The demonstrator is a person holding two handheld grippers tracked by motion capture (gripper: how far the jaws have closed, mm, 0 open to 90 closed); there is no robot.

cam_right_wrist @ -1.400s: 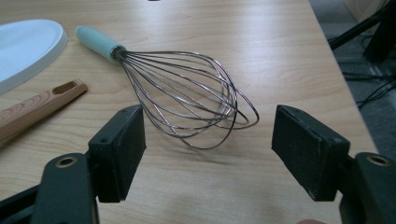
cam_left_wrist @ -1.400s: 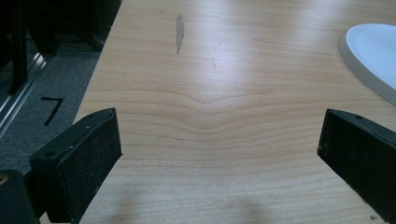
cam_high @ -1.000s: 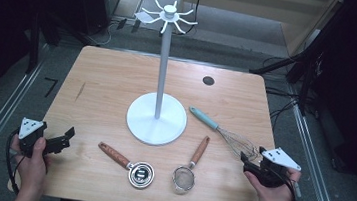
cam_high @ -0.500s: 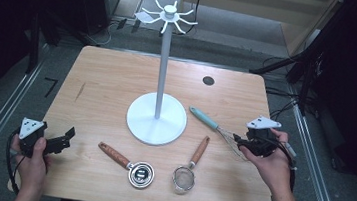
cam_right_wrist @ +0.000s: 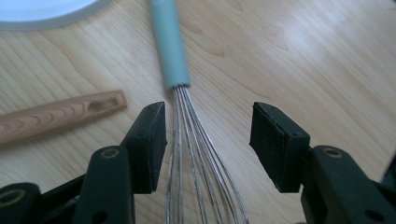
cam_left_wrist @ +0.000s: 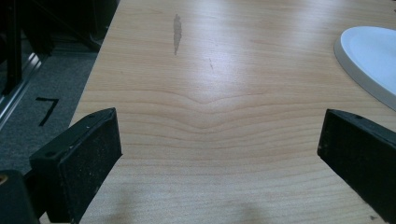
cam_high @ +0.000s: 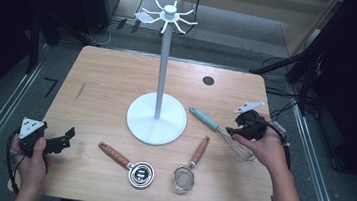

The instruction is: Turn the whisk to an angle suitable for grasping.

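The right gripper [cam_right_wrist: 208, 140] has moved in from the tabletop's [cam_high: 118, 84] right edge and now sits over the whisk [cam_high: 221, 130]. Its jaws are open, one on each side of the whisk's wires, just below the blue handle. The whisk lies flat near the right edge. The left gripper [cam_high: 64, 136] has stayed at the front left corner, jaws wide open, holding nothing.

A whisk [cam_high: 221, 133] with a teal handle lies flat on the table, right of the white stand's base.
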